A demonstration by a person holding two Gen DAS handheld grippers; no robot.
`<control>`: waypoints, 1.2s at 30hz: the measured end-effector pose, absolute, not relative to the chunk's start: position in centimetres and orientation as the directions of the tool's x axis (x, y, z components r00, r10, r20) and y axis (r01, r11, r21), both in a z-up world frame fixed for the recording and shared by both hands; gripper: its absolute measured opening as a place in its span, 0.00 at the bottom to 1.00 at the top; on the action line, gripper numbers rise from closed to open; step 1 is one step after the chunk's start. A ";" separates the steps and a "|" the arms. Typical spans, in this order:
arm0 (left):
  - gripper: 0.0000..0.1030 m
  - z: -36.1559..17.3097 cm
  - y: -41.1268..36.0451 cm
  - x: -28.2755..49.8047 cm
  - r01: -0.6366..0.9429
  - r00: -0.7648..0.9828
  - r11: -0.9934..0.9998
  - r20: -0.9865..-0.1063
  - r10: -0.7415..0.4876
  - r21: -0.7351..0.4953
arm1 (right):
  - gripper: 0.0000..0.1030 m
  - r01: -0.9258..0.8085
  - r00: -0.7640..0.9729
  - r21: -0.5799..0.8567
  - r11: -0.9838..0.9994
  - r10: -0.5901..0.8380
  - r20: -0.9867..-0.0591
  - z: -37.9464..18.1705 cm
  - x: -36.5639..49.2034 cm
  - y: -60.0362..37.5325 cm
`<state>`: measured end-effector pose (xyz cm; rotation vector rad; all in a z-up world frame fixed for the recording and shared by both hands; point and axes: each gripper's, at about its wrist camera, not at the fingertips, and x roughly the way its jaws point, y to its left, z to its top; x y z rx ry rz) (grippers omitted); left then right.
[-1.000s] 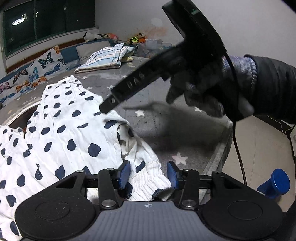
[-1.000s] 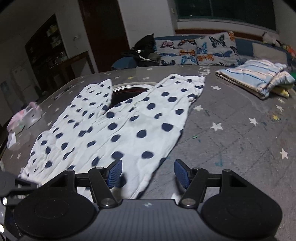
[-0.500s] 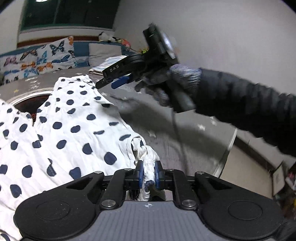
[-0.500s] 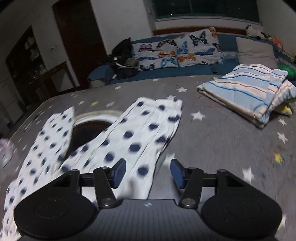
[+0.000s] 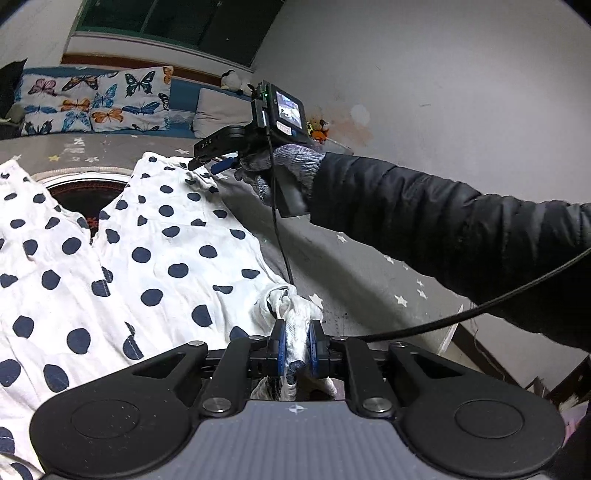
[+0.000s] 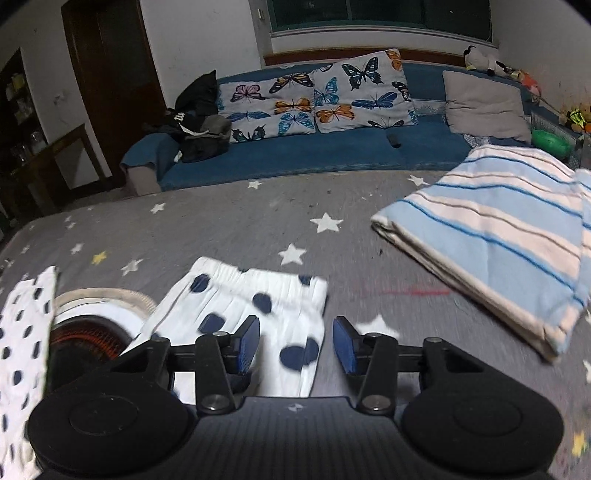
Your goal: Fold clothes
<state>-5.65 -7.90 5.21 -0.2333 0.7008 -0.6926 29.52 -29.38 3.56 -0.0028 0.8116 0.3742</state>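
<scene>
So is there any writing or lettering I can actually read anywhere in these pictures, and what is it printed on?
"DAS": pale letters on the black finger arm of the right gripper, seen from the left wrist camera.
Small screen on the back of that gripper: it shows a picture, nothing readable.
White print on the dark clothes piled on the sofa: too small to read.
Nothing else bears lettering.

Lighting: dim indoor, night-dark window (image 6: 380, 14). Strong fisheye bending, black corners. Right view motion-smeared over striped blanket (image 6: 495, 236); left view sharp.
</scene>
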 end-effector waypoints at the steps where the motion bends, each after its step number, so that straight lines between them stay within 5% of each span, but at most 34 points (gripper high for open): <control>1: 0.13 5.3 -7.8 -5.7 0.504 0.555 0.754 -0.511 -0.656 -0.422 | 0.43 -0.328 0.626 0.136 0.935 0.322 -0.710 3.4 29.8 -29.2; 5: 0.13 5.3 -7.3 -5.7 0.498 0.557 0.751 -0.504 -0.660 -0.434 | 0.37 -0.333 0.635 0.105 0.937 0.306 -0.710 2.8 30.6 -28.5; 9: 0.13 5.3 -7.0 -5.7 0.493 0.560 0.749 -0.497 -0.663 -0.443 | 0.13 -0.334 0.650 0.083 0.939 0.293 -0.701 2.9 30.6 -28.2; 12: 0.12 5.6 -6.7 -6.0 0.491 0.568 0.746 -0.484 -0.665 -0.449 | 0.07 -0.316 0.660 0.074 0.946 0.275 -0.699 3.5 30.6 -28.2; 22: 0.11 6.4 -3.6 -8.4 0.441 0.632 0.747 -0.419 -0.652 -0.497 | 0.06 -0.320 0.691 0.064 0.945 0.279 -0.667 9.2 30.2 -25.5; 36: 0.11 5.9 4.3 -15.0 0.173 0.772 0.753 -0.387 -0.505 -0.635 | 0.05 -0.442 0.682 0.071 0.894 0.386 -0.621 14.0 29.5 -10.0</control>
